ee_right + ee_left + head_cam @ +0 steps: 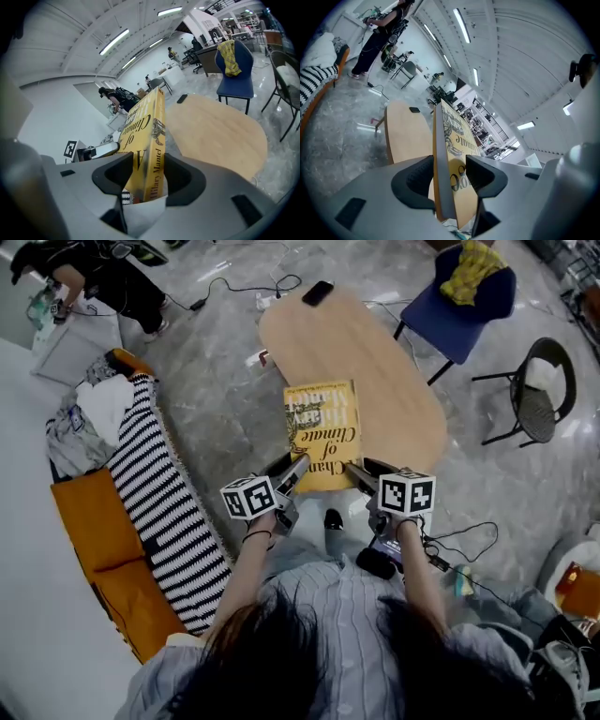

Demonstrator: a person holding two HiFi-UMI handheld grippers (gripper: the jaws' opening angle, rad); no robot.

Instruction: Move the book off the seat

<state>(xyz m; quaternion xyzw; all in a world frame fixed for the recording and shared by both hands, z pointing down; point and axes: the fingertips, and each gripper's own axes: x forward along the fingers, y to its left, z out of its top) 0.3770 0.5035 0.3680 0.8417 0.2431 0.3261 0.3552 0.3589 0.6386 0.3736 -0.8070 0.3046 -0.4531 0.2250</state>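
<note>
The left tool [298, 465] and right tool [357, 468] are clamping a yellow hardcover book [322, 432].
It is hovering over the near end of an oval pale-wood tabletop [394, 390] on grey marble floor [216, 409].

This is a big indoor test hall or lab, partly dressed as a living room. Ahead of the left gripper [292, 468] and right gripper [361, 470] an oval light-wood surface [375, 362] stands on a polished grey stone floor [216, 399] strewn with black cables [244, 287]. An orange sofa [94, 521] with a black-and-white striped blanket [159, 493] lies left of the left gripper. A blue chair [459, 315] and a black mesh chair [539, 395] stand beyond the right gripper. Overhead is a white vaulted ceiling with strip lights [461, 26]. Far ahead are storage racks [480, 124] and a person [379, 28] at a bench.
</note>
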